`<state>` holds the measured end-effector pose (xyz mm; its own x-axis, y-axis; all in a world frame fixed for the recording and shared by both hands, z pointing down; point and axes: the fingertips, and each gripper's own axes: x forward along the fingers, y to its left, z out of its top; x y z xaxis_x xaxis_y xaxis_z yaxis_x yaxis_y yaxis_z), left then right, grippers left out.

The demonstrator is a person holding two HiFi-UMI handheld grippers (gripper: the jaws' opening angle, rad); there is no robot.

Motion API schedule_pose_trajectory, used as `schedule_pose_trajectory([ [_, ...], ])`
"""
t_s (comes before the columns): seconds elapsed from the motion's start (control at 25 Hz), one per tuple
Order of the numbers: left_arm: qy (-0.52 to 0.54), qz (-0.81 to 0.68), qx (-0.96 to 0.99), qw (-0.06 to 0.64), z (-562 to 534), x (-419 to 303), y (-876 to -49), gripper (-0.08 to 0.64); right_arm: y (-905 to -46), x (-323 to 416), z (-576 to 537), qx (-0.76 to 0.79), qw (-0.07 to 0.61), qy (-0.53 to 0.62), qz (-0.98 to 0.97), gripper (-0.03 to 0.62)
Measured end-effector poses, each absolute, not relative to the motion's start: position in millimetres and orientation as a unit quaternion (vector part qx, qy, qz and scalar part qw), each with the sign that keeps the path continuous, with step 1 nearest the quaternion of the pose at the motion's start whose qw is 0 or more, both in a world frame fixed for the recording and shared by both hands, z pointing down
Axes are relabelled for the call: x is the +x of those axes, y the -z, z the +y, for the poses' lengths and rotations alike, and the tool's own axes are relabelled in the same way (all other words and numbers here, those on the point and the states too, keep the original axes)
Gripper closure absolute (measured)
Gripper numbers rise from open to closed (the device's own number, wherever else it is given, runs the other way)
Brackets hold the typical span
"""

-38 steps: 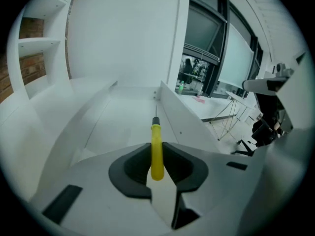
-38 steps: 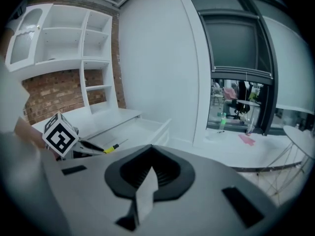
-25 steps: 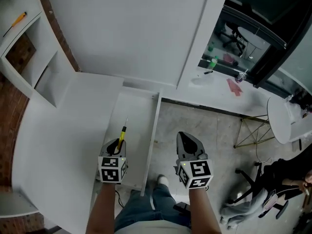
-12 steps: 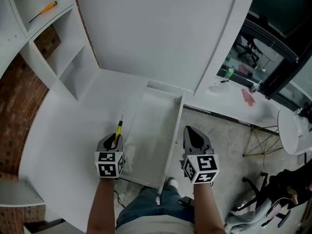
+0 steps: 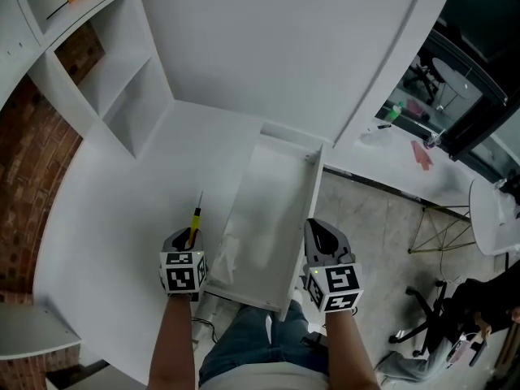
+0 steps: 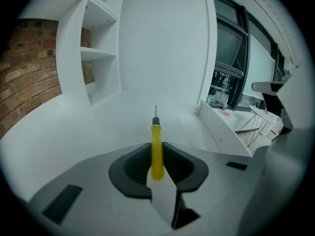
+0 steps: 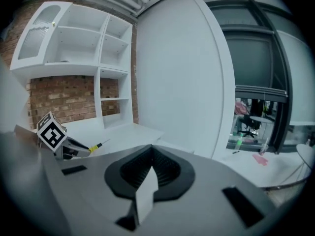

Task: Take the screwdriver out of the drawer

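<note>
Over the white desktop [image 5: 122, 218], just left of the open white drawer [image 5: 313, 210], the left gripper [image 5: 188, 238] has its jaws clamped on the yellow-handled screwdriver [image 6: 156, 151], whose thin metal tip points far. At the drawer's near right edge, the right gripper [image 7: 150, 151] hangs with its jaws together and nothing between them.

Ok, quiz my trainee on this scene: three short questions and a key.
1. True or false: the left gripper is shut on the yellow screwdriver.
2. Relative to the open drawer, the screwdriver is: A inside it; B left of it, over the desk; C right of it.
3. What is between the right gripper's fingers?
Key: 1 true; 2 B; 3 nothing.
</note>
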<state>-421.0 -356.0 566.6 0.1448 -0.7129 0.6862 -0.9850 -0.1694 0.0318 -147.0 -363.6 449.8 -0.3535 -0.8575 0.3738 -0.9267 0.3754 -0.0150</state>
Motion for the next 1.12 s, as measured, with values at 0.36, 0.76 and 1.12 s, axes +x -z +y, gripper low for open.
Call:
schedule_pose_trajectory([
  [0.36,-0.3,-0.583,0.701,0.278,-347,-429,-603,0.474,-469,-153,-359,0.542,0.175,-0.126,-0.812,0.581],
  [0.76,-0.231,-0.622,0.693,0.28,-344,-442,-579,0.419,-442,-146,-355,0.545,0.164,-0.098,-0.816,0.581],
  [1.12,-0.155,-0.651,0.715,0.203,-350,-417,-491,0.4,-394,-126,-349,0.537,0.129,-0.062,-0.831,0.581],
])
